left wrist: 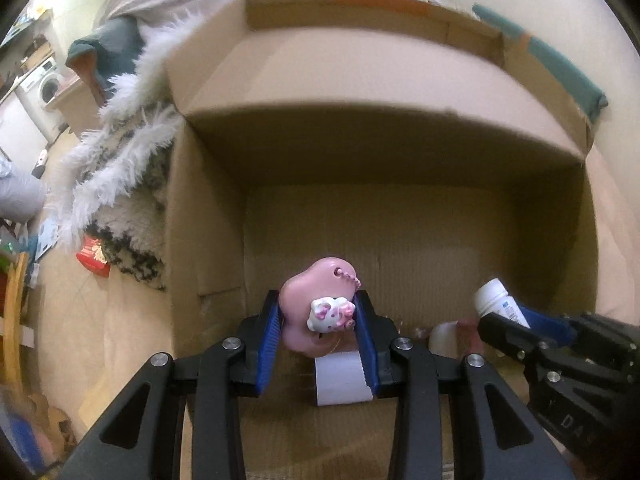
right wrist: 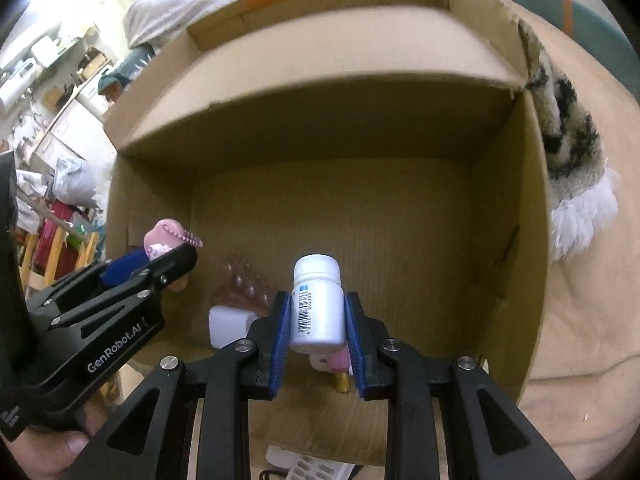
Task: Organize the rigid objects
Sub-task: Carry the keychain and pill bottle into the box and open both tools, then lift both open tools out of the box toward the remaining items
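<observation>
Both grippers point steeply down, side by side and close. Left gripper (left wrist: 318, 312) has its blue pads clamped on a pink charm (left wrist: 304, 304). Right gripper (right wrist: 318, 312) is squeezing a white bottle (right wrist: 318, 300) (thumb visible at the left one's handle).

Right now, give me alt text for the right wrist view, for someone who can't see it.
The right gripper fingers clamp a white pill bottle over an open cardboard box. At left, the left gripper holds a pink charm over the same box, which already contains a few small items.
</observation>
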The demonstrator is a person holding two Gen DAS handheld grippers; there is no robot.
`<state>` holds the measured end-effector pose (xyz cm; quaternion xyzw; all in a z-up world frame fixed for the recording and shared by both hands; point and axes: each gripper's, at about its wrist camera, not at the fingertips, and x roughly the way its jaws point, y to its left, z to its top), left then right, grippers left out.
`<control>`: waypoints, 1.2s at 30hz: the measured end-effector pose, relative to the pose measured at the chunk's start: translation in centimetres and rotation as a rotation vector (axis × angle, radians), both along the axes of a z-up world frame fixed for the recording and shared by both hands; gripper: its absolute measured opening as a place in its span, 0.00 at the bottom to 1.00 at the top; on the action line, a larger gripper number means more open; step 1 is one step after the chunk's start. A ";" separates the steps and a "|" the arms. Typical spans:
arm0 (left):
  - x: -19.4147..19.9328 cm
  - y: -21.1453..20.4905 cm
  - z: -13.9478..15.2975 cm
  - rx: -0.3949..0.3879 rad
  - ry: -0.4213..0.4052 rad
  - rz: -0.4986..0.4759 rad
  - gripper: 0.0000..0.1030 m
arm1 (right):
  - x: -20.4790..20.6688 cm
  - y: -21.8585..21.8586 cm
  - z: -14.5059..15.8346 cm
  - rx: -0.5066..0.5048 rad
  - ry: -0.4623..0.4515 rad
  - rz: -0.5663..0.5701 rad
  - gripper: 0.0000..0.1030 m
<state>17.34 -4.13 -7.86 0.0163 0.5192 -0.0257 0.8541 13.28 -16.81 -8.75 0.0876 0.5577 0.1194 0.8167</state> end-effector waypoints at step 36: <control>0.8 0.5 -0.8 0.003 -0.002 -0.018 0.67 | 0.2 -3.2 2.7 0.122 -0.089 -0.118 0.80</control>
